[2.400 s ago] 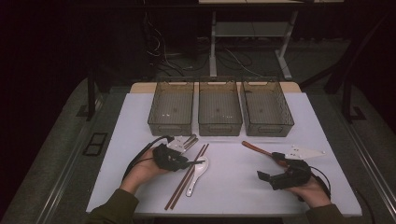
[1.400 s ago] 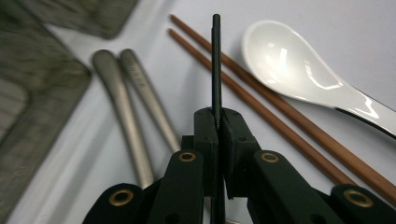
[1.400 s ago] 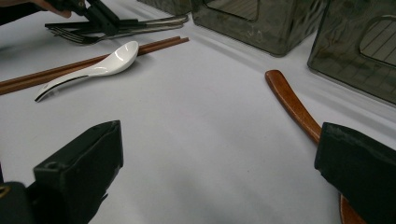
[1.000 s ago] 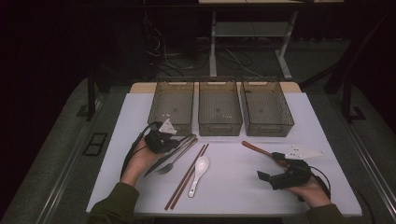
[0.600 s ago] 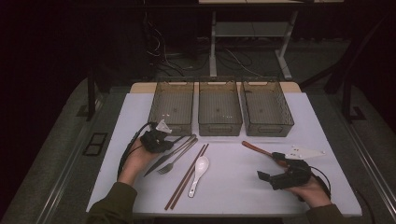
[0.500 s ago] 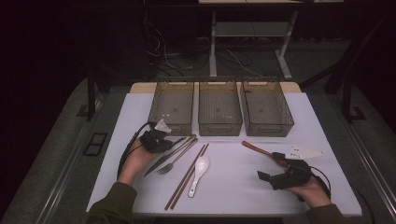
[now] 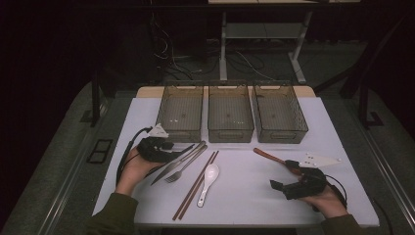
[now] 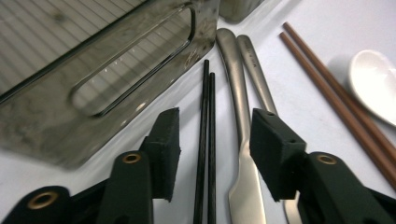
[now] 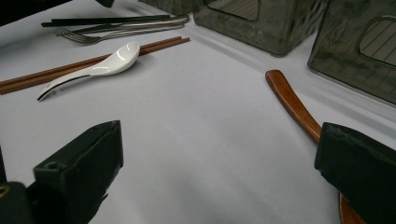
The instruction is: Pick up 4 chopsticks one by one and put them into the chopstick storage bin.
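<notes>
Two black chopsticks (image 8: pixel 206 140) lay side by side on the white table (image 7: pixel 254 196), running lengthwise up the gap between the jaws of the left gripper (image 8: pixel 212 135). The jaws had just been opening, and in the left gripper view their pads (image 8: pixel 167 149) stood clear of the sticks on both sides, so the gripper was parted and held nothing. The sticks sat nearer the left pad than the right one. Just beside them, under the right pad, lay a steel knife (image 8: pixel 238 121), and a second steel handle (image 8: pixel 256 74), probably the fork, lay touching it. The far tips of the black chopsticks came close to the wall of the left bin (image 8: pixel 93 84), one of three smoky plastic bins; whether they touched it could not be told.

In the high view the left gripper (image 7: pixel 169 148) rested at the near left of the table, just in front of that bin, with the cutlery fanned out to its right. Farther right lay a pair of brown chopsticks (image 7: pixel 195 185) and a white soup spoon (image 7: pixel 208 177) just beside them.

The right gripper (image 7: pixel 286 186) sat well apart at the near right, jaws wide and empty. A wooden spoon (image 9: pixel 292 100) lay by its right jaw, its near end hidden behind that jaw.
</notes>
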The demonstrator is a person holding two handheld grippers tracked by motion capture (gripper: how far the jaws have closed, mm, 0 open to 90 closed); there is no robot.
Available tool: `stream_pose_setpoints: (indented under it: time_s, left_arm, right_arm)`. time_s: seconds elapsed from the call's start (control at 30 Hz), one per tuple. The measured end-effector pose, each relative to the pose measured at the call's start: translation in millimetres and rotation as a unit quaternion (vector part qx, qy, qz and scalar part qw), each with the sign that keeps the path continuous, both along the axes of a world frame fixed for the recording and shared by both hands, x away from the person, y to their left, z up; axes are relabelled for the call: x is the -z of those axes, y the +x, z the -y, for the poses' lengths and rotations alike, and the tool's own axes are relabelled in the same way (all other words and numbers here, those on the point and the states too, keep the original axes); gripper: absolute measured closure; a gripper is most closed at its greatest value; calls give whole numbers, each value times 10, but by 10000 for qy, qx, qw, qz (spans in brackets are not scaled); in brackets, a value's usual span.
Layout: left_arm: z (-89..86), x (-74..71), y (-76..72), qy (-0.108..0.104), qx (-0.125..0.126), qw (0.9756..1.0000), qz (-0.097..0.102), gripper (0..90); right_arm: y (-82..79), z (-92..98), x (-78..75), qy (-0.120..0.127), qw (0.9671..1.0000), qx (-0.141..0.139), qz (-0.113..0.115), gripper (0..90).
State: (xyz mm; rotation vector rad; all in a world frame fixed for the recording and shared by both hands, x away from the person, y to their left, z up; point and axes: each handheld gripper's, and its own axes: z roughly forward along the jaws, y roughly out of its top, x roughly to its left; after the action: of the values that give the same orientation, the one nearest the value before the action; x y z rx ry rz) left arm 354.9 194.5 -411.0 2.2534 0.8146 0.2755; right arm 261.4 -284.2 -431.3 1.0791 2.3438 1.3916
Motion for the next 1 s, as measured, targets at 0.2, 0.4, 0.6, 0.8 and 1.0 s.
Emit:
stream_pose_setpoints:
  time_s: [0.2,0.4,0.6,0.8,1.0]
  left_arm:
    - [-247,-11,-156,-71,-166,9998,-31,467]
    - [-419,105,-205,1,-296,9995,-49,577]
    - [-419,151,-196,6,-226,9996,-140,688]
    - [-415,192,-173,50,-140,9996,-252,765]
    - [-408,225,-157,98,-137,9992,-351,790]
  right_arm:
    - [0,-3,1,-3,10000,8,-10,10]
    - [0,-4,3,-16,10000,11,-10,10]
    - [-6,-5,3,-16,10000,21,-10,10]
    - [-8,-6,3,-15,10000,18,-19,10]
    - [-7,-7,3,-16,10000,14,-24,10]
